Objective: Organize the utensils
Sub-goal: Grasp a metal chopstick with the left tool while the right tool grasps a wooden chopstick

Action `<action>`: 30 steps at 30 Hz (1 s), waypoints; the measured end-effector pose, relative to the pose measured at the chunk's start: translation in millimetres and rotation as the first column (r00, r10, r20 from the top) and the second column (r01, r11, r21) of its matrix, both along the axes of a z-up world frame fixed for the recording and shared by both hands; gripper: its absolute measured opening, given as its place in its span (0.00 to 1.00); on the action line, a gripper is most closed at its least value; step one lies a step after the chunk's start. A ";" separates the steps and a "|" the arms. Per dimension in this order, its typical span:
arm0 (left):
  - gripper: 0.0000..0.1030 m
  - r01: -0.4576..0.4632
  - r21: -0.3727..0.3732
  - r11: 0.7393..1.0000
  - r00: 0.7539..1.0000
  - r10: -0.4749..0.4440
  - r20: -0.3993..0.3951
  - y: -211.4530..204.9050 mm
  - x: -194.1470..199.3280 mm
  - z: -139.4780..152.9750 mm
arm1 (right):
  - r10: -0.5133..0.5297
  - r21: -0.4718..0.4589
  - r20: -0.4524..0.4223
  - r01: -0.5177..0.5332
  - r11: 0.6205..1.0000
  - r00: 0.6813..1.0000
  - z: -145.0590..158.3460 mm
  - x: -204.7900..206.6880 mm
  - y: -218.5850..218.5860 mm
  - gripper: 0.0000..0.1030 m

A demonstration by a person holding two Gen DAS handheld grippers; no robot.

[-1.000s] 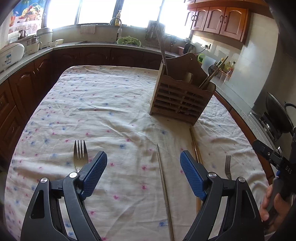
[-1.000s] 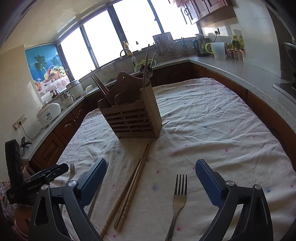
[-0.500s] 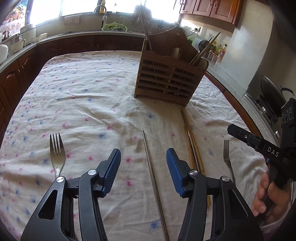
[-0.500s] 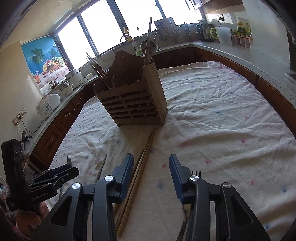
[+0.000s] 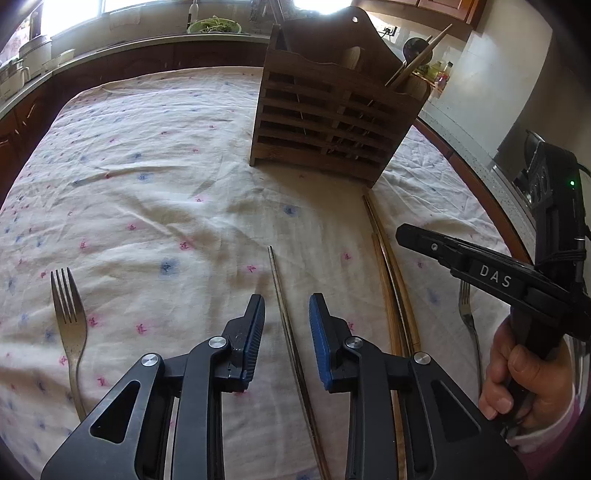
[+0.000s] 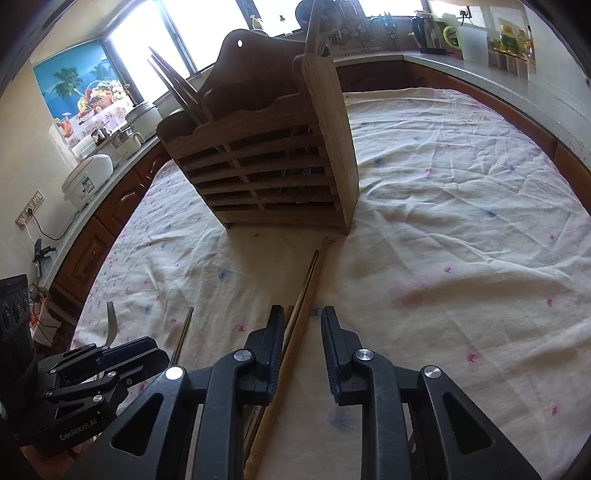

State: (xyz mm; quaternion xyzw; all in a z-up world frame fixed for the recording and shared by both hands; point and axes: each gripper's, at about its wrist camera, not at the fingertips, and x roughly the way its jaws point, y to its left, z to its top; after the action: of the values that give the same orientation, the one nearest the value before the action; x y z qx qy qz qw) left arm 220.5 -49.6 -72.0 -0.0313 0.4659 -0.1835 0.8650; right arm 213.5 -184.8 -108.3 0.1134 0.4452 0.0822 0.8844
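Note:
A thin metal chopstick (image 5: 276, 274) lies on the flowered tablecloth (image 5: 166, 166). My left gripper (image 5: 287, 306) straddles it with its jaws closing, a gap still showing on each side. A pair of wooden chopsticks (image 6: 311, 281) lies between the closing jaws of my right gripper (image 6: 303, 314), close to the left pad, with the right pad clear of them. One fork (image 5: 68, 314) lies at the left. A second fork (image 5: 466, 314) is partly hidden under the right gripper (image 5: 402, 233). The slatted wooden utensil holder (image 6: 266, 158) stands behind, with chopsticks and a spoon in it.
Kitchen counters ring the table, with a rice cooker (image 6: 88, 177) and pots on the left one. A kettle (image 6: 428, 27) and bottles stand on the right one. A person's hand (image 5: 524, 373) grips the right tool's handle. The table's edge runs just beyond the second fork.
Both grippers have sunk towards the cloth and moved forward. Their jaws have narrowed from wide apart to close around the metal chopstick and the wooden chopsticks.

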 end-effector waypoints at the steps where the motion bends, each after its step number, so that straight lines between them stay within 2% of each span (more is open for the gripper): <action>1: 0.21 0.003 0.004 1.000 1.000 -0.003 -0.004 -1.2 1.4 -1.5 | 0.003 -0.009 -0.012 -0.003 1.000 1.000 -3.0 3.7 1.1 0.16; 8: 0.18 0.017 0.014 1.000 1.000 -0.017 -0.022 -2.9 10.6 -8.3 | -0.003 -0.057 -0.038 0.001 0.998 0.999 -11.1 19.0 2.9 0.09; 20: 0.16 0.046 0.080 0.996 0.999 -0.046 -0.008 -19.3 28.6 -9.1 | -0.024 -0.084 -0.042 0.020 0.996 0.999 -11.7 57.3 -0.4 0.08; 22: 0.09 0.053 0.129 0.990 0.998 -0.055 0.011 -24.4 27.3 -9.9 | -0.019 -0.101 -0.037 0.015 0.995 0.999 -11.7 55.6 1.7 0.09; 24: 0.07 0.058 0.148 0.987 0.998 -0.061 0.018 -27.2 27.1 -10.1 | -0.009 -0.113 -0.032 0.005 0.994 0.999 -11.9 51.9 4.3 0.07; 30: 0.08 0.085 0.202 0.976 0.996 -0.086 -0.001 -30.6 27.3 -8.6 | -0.001 -0.056 -0.034 -0.001 0.998 0.999 -10.8 34.7 4.0 0.05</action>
State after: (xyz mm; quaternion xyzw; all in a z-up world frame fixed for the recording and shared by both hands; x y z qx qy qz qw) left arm 247.8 -80.2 -80.6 0.0773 0.4798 -0.1726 0.8568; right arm 248.1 -180.7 -119.2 0.0900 0.4621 0.0677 0.8796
